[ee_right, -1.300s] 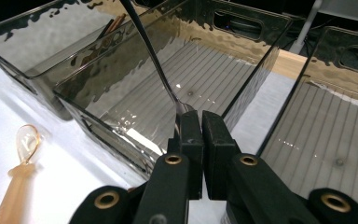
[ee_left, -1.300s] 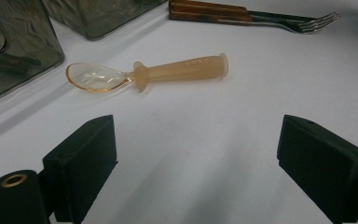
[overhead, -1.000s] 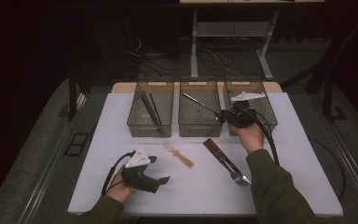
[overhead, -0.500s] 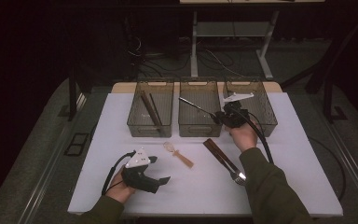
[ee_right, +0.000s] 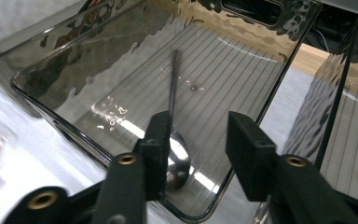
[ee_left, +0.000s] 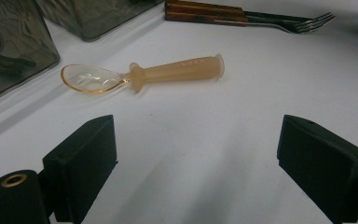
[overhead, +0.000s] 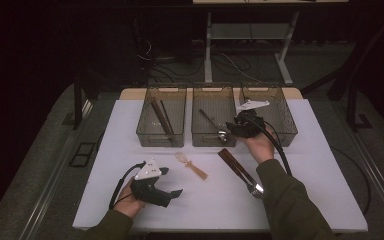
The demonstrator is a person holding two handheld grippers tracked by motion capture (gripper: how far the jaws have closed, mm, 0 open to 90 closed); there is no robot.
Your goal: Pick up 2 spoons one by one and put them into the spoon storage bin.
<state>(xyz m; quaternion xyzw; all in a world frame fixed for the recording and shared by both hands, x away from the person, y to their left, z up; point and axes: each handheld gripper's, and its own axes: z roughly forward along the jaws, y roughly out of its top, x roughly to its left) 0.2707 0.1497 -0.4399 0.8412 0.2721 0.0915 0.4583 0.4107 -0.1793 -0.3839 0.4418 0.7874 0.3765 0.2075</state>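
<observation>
My right gripper (overhead: 229,131) hangs over the near right corner of the middle smoked bin (overhead: 214,143). Its jaws have just been opening and stand apart in the right gripper view (ee_right: 198,135). A metal spoon (ee_right: 173,100) lies on the bin floor, its bowl just beside the left jaw, with no pad pressing on it. The same spoon (overhead: 211,122) lies aslant in the bin in the high view. My left gripper (overhead: 171,181) rests open on the white table at the near left. Between and beyond its jaws (ee_left: 196,158) lies an orange plastic spoon (ee_left: 142,74), untouched.
A left bin (overhead: 161,116) holds wooden-handled utensils, and a right bin (overhead: 275,115) stands behind my right hand. A wooden-handled fork (overhead: 237,170) lies on the table by my right forearm. The orange spoon (overhead: 192,165) lies mid-table.
The right gripper's jaws have parted and let go of the metal spoon, which now rests in the middle bin. The left gripper has not moved.
</observation>
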